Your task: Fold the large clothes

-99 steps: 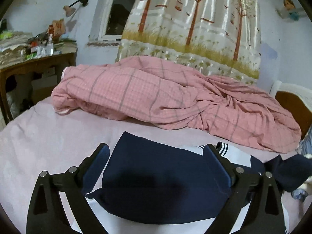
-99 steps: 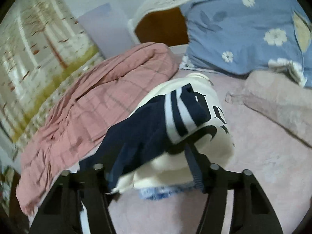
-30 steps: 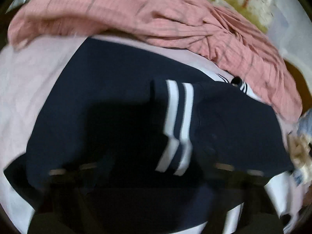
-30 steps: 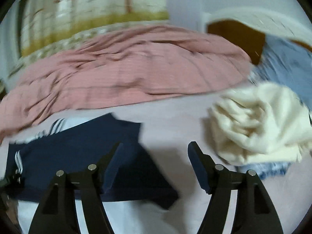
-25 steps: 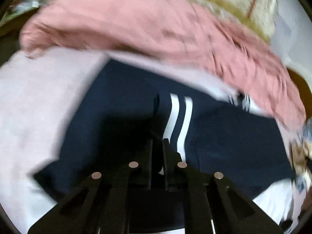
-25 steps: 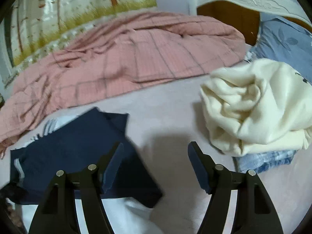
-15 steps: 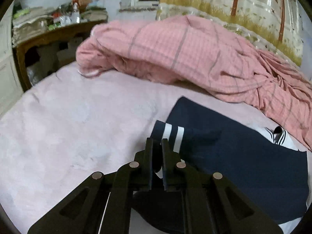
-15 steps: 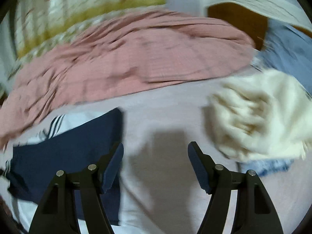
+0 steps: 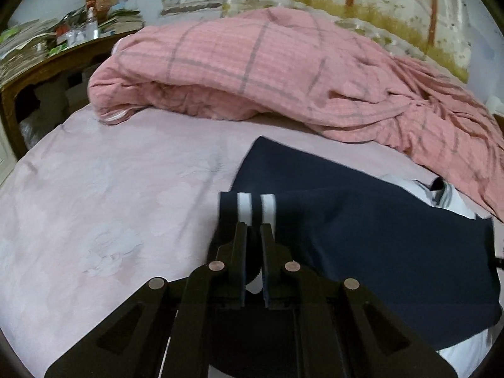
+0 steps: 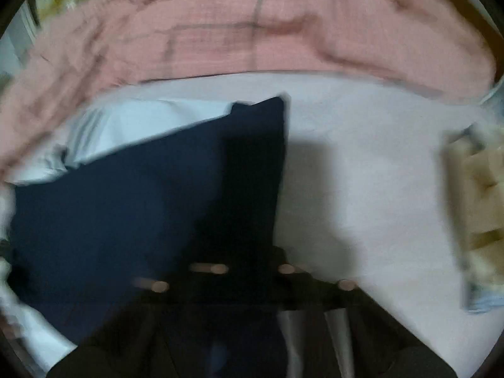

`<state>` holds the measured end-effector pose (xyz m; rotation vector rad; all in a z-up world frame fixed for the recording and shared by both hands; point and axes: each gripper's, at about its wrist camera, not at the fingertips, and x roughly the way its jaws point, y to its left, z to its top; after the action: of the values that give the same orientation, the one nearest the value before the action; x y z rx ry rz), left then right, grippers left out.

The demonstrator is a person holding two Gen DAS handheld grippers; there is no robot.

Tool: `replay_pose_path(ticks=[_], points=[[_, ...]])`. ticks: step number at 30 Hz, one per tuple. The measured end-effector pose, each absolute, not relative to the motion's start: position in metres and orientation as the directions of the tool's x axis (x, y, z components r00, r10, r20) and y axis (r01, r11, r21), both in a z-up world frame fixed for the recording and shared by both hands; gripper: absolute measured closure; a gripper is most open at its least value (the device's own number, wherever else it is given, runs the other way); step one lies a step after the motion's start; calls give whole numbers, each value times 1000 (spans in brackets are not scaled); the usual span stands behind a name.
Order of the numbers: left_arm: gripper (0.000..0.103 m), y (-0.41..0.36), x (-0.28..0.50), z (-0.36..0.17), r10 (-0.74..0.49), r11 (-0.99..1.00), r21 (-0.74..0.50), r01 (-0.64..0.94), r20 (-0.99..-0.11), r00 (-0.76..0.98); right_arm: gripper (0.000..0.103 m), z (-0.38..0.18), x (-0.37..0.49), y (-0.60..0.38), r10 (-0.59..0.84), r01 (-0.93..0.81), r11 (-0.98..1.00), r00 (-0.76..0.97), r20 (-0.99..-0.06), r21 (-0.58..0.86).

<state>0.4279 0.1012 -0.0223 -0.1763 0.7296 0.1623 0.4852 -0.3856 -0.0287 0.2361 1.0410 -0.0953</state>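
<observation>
The left tool (image 9: pixel 253 225) pinches the striped cuff (image 9: pixel 256 204) of the navy garment (image 9: pixel 371 236), low centre. The right tool (image 10: pixel 249 252), blurred, is pressed together at its edge; folding looks barely begun.

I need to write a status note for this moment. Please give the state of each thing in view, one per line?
Navy garment: lying partly folded on the bed sheet.
Striped cuff: clamped between fingers.
Left gripper: shut on the striped cuff.
Right gripper: shut; view blurred, grip unclear.
Pink quilt: heaped, crumpled.
Cream garment: bunched, unfolded.

Garment (image 9: pixel 378 245) on the bedsheet (image 9: pixel 110 204) before the heaped quilt (image 9: pixel 267 72), desk (image 9: pixel 47 63) far left behind
</observation>
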Motion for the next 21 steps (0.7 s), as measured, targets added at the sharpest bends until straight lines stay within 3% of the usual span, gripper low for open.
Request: replay_pose_path(ticks=[3,5,7,9,11,13,16,17,18,20,21], points=[[96,98,427,-18,-13,974,-179,-142,-664,748,100,-17,487,-385,-171,229,972,530,-831,-55],[96,95,428,-19,-72,970,-221,-106,-669,739,100,-18,490,-392,-155,235,971,521,-839,-34],[93,92,432,-23,-1,978,-150,-144,-695,719,100,-23,494,-403,-140,235,972,516,-845,-18],[93,92,436,-31,-13,978,-154,-139,-714,700,100,-36,501,-408,-125,219,976,488,-864,-18],[84,90,443,-42,-14,981,-136,-135,-753,658,100,-53,507,-415,-157,234,971,459,-875,-51],[68,89,447,-50,46,982,-79,-170,-778,626,94,-56,502,-418,-195,256,964,482,-854,-75],[63,89,447,-48,87,980,-50,-193,-766,637,81,-43,492,-413,-206,256,963,516,-831,-80],[60,89,446,-47,94,979,-48,-200,-761,641,72,-34,487,-408,-206,235,968,539,-816,-89],[55,89,445,-46,106,978,-40,-207,-756,646,57,-28,484,-405,-208,230,969,554,-806,-92],[50,90,442,-44,128,975,-26,-221,-749,651,42,-10,476,-398,-167,210,977,595,-786,-49],[48,90,441,-43,129,975,-25,-220,-745,655,40,-7,475,-394,-135,189,982,590,-796,-26]])
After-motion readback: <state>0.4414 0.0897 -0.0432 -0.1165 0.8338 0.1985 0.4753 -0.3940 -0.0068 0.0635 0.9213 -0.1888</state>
